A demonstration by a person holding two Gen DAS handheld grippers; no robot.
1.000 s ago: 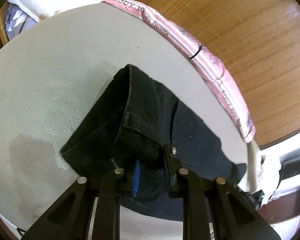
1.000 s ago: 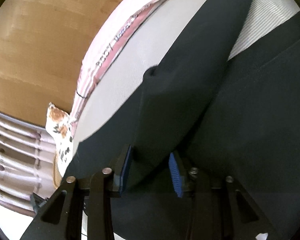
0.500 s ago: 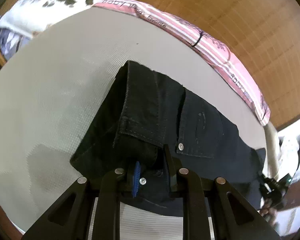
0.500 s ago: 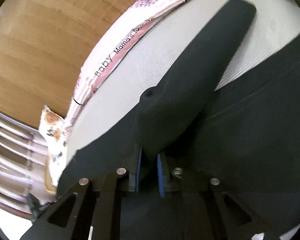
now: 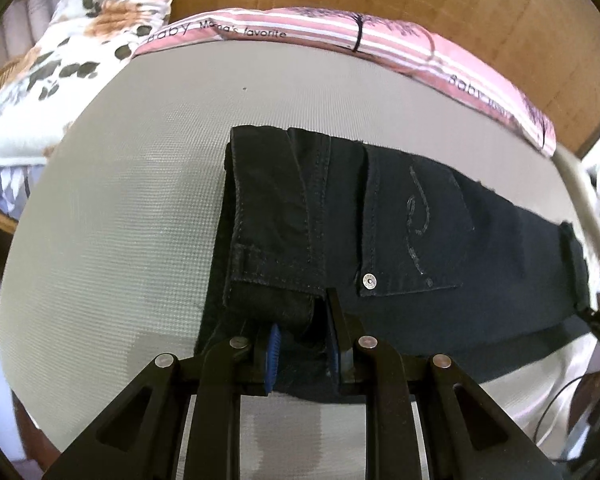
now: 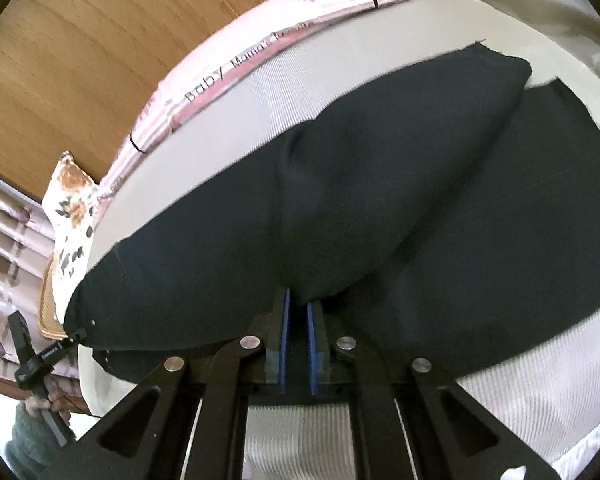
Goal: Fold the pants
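Both my grippers clamped on the black pants.
My left gripper (image 5: 300, 344) pinches the waistband; my right gripper (image 6: 298, 316) pinches a leg fold. Pants (image 5: 420, 240) lie across the grey mattress (image 5: 120, 220).

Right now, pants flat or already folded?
Partly folded: the pants lie on the mat, waistband doubled over in the left gripper.

Left hand-held gripper (image 5: 302, 344) and right hand-held gripper (image 6: 298, 312) both clamp fabric, angled downward.
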